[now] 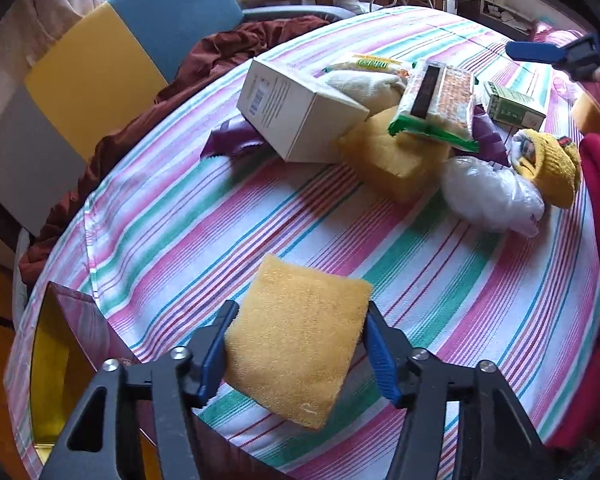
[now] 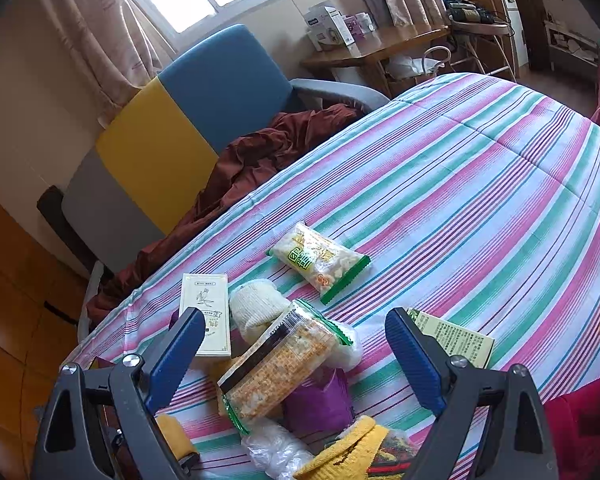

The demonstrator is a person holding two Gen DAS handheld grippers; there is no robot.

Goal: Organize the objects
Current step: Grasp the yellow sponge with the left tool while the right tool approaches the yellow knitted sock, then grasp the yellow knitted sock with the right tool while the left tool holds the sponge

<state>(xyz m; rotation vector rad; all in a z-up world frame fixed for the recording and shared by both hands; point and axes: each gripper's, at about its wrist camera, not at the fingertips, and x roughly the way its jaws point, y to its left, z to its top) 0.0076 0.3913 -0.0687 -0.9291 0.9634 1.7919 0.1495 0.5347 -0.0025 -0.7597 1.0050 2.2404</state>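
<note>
White box (image 1: 296, 112) carries a barcode label, text unreadable.

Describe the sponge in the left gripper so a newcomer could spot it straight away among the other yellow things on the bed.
Start at the striped bedspread and come to its near edge, where the left gripper has its blue pads pressed on a flat yellow sponge. A second, thicker sponge block sits farther back under a snack pack. Only the near one is clamped and clear of the pile.
</note>
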